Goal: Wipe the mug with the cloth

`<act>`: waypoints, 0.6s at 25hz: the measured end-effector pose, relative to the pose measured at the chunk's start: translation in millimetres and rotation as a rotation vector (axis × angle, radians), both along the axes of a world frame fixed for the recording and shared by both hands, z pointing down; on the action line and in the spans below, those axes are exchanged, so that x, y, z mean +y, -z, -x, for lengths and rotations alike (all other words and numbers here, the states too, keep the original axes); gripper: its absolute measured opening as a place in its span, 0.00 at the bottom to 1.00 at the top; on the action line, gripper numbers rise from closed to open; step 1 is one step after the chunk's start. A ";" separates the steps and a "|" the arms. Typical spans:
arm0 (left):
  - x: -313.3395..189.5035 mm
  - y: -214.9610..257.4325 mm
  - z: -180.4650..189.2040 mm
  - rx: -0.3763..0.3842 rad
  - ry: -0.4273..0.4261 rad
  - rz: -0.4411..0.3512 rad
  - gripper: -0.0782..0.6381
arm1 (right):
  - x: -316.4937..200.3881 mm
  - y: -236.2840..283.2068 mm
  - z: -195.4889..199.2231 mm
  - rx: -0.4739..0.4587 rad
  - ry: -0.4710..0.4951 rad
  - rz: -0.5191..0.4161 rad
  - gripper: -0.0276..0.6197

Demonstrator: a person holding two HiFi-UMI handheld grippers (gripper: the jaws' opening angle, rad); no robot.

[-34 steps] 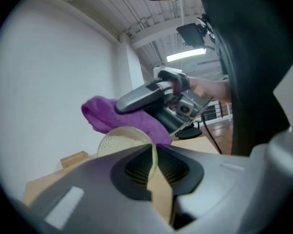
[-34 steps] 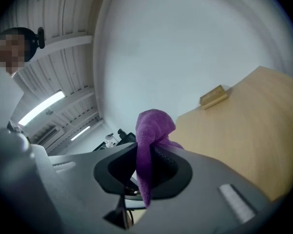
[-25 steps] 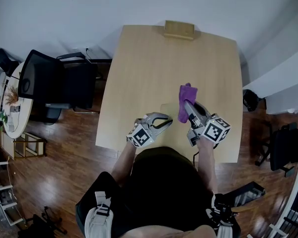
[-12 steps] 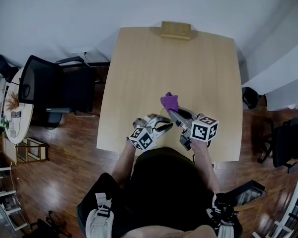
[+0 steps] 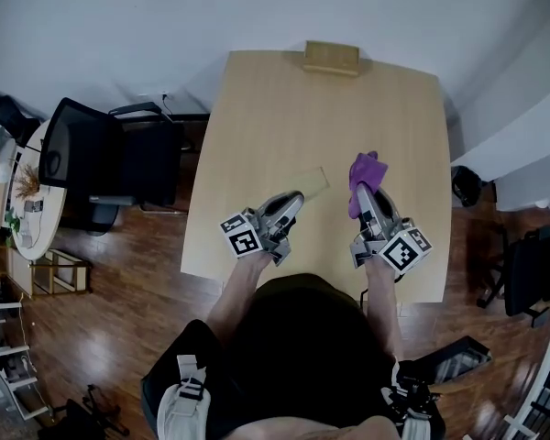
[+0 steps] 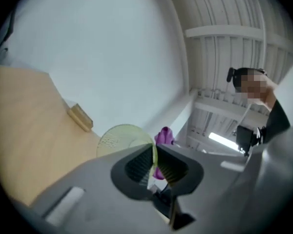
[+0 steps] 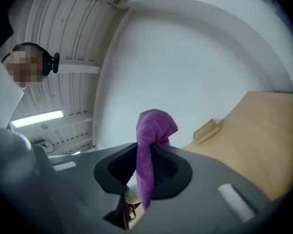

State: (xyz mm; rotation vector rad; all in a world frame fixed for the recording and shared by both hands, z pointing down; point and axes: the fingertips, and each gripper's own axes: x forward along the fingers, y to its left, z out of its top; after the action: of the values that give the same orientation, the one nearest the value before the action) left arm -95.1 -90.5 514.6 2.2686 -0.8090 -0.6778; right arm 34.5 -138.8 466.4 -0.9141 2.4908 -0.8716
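Observation:
A pale yellow-green see-through mug (image 5: 310, 183) (image 6: 121, 138) is held above the light wooden table (image 5: 257, 108), tilted. My left gripper (image 5: 291, 205) (image 6: 155, 161) is shut on its rim, and its jaws have just been closing a little on that rim. A purple cloth (image 5: 365, 173) (image 7: 154, 130) sticks up out of my right gripper (image 5: 368, 193) (image 7: 146, 172), which is shut on it. In the left gripper view the cloth (image 6: 164, 136) shows just behind the mug. In the head view mug and cloth are a short way apart.
A small wooden block (image 5: 331, 56) (image 6: 81, 117) (image 7: 206, 129) lies at the table's far edge. A black office chair (image 5: 101, 159) stands left of the table. The person's body is against the near edge.
The left gripper has rolled and risen with the mug. The right gripper brought the cloth left to the mug half a second ago, then swung back right.

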 end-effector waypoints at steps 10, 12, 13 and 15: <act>3.5 10.4 -38.0 -0.166 -0.075 -0.073 0.17 | 42.3 -19.6 87.4 0.120 0.327 0.018 0.14; -0.2 9.9 -23.3 -0.007 -0.049 -0.023 0.17 | 45.0 -14.8 86.2 0.009 0.370 0.052 0.14; -4.2 8.8 -11.7 0.123 -0.023 0.015 0.17 | 43.6 -11.2 79.8 -0.044 0.369 0.056 0.14; -12.0 8.6 12.2 0.384 0.028 0.079 0.17 | 34.6 -3.5 57.9 -0.109 0.301 0.030 0.14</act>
State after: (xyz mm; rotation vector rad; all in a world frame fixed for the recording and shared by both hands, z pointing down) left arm -107.3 -102.5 506.0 1.9720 -0.6659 -1.0353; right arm -23.4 -104.2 469.9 -0.4900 2.5639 -1.0237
